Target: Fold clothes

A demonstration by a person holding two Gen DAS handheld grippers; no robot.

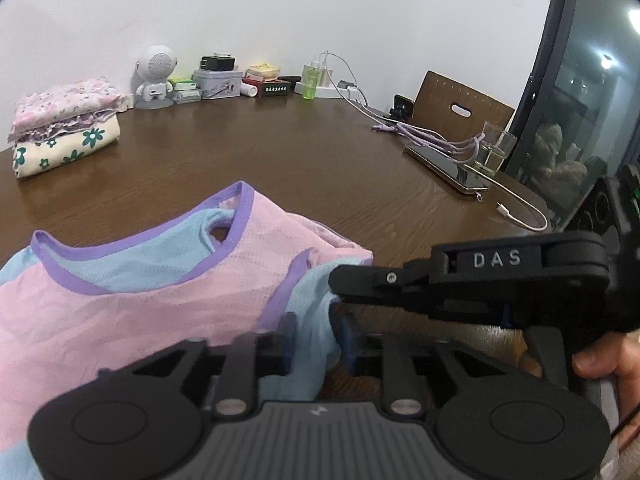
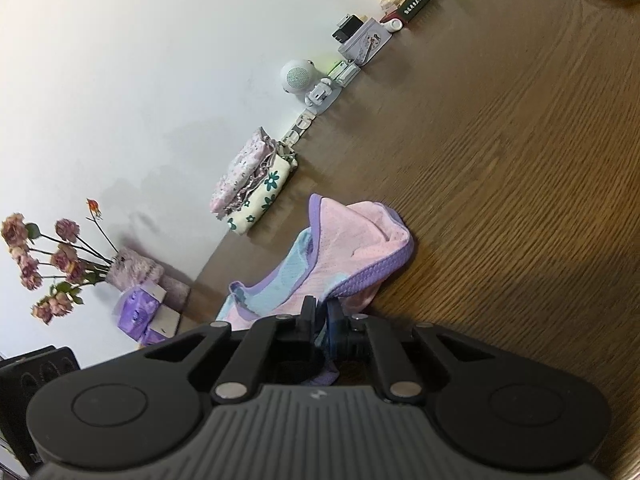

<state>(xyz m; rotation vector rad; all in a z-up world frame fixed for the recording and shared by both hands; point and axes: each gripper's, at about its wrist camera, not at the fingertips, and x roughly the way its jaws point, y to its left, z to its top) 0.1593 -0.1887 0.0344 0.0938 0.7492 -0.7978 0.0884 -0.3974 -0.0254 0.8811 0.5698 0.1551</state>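
Note:
A pink and light-blue mesh top (image 1: 132, 304) with purple trim lies on the brown wooden table (image 1: 280, 160), partly lifted at its right side. My left gripper (image 1: 314, 340) is shut on the blue edge of the top. My right gripper (image 1: 344, 280) comes in from the right and pinches the same edge just above the left one. In the right wrist view the top (image 2: 352, 236) is bunched and raised, and my right gripper (image 2: 322, 316) is shut on its purple-trimmed edge.
A stack of folded floral clothes (image 1: 64, 124) sits at the far left. A white speaker figure (image 1: 156, 76), tins and bottles line the wall. A phone (image 1: 444, 168), cables and a glass (image 1: 494, 148) lie at the right. A flower vase (image 2: 132, 272) stands at the left.

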